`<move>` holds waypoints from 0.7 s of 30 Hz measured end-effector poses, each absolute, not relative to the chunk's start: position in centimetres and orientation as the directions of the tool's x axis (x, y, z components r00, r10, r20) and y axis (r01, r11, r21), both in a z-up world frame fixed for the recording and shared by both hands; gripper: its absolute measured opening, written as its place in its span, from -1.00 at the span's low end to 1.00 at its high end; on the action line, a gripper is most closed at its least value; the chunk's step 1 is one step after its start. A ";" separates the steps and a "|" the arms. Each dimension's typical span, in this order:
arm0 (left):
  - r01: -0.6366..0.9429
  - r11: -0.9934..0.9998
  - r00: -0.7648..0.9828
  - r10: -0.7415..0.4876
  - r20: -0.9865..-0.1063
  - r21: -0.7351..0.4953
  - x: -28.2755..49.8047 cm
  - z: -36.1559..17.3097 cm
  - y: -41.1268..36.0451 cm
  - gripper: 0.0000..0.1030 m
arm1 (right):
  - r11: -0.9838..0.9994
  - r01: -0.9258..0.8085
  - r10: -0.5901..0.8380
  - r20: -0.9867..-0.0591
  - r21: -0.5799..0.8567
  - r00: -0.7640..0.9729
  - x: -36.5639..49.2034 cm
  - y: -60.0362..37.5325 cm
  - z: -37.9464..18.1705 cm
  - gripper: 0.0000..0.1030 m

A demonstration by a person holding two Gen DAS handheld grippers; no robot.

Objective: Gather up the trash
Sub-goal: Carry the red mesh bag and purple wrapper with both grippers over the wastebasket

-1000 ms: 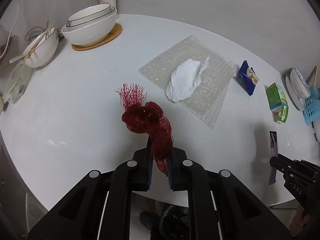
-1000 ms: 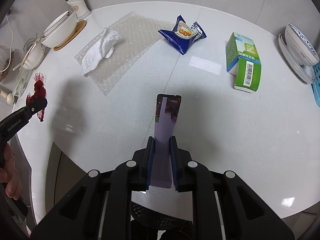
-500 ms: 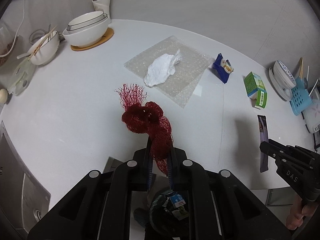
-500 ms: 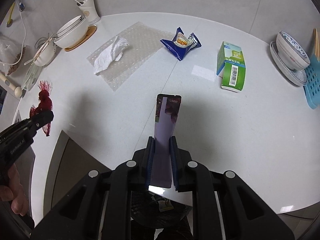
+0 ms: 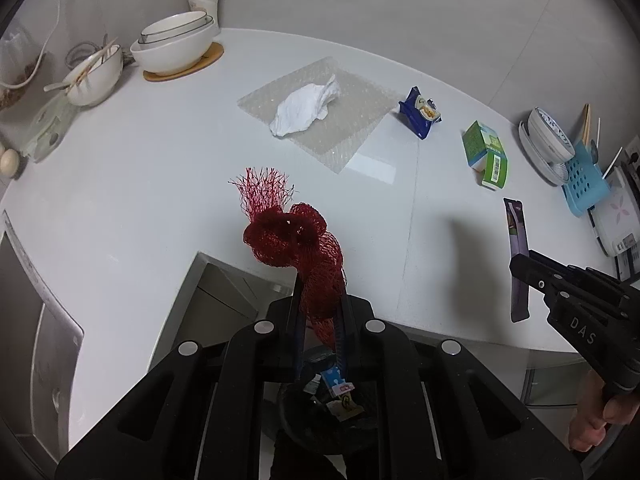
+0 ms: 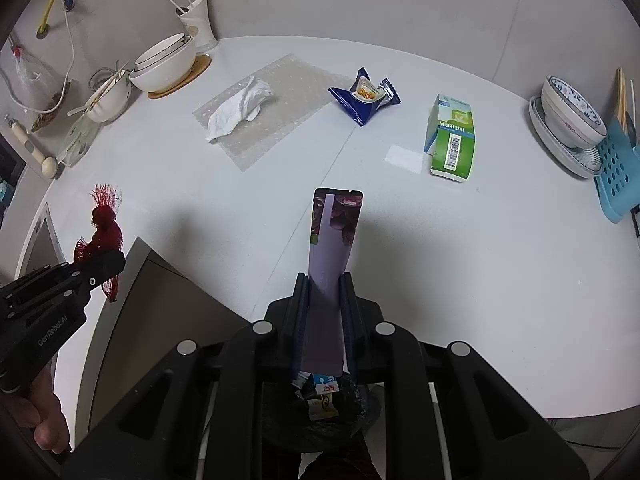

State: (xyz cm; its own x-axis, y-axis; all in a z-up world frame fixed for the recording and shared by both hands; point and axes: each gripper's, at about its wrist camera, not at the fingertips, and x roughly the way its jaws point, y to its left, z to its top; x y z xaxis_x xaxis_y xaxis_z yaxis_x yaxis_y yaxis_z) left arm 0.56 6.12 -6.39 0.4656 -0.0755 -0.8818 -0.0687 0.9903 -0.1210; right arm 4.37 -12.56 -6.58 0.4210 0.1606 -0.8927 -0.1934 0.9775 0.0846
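Note:
My left gripper [image 5: 319,300] is shut on a bunched red mesh net [image 5: 296,244], held above the table's near edge. My right gripper [image 6: 325,300] is shut on a flat purple sachet [image 6: 334,236] that stands up between its pads. Below both grippers a dark trash bin [image 5: 332,404] [image 6: 320,404] with wrappers in it shows under the table edge. On the white table [image 6: 440,240] lie a crumpled white tissue [image 6: 238,108] on bubble wrap [image 6: 280,100], a blue snack wrapper [image 6: 364,96] and a green carton [image 6: 452,138]. The right gripper [image 5: 520,264] appears at the left view's right edge.
Stacked white bowls [image 6: 164,64] on a wooden coaster, a bowl with chopsticks [image 6: 106,98] and a paper cup [image 6: 198,24] stand at the back left. A patterned bowl on a plate [image 6: 572,118] and a blue rack [image 6: 618,164] sit at the right. A grey cabinet [image 6: 160,308] lies below the table edge.
Both grippers have drawn back from the table and risen a little, each keeping its item. The table edge and the trash bin below have come into view.

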 end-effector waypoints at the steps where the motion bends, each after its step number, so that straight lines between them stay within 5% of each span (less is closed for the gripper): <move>1: -0.071 0.990 0.465 -0.075 -0.882 -0.121 0.3 -6.4 6.0 -0.78 | 0.977 -0.198 0.161 -0.891 0.083 0.424 4.0 -12.6 -6.4 -0.70; 21: -0.074 0.993 0.441 -0.050 -0.896 -0.092 -5.0 -7.4 3.4 -0.78 | 0.965 -0.248 0.183 -0.891 0.083 0.416 -0.7 -12.8 -6.9 -0.70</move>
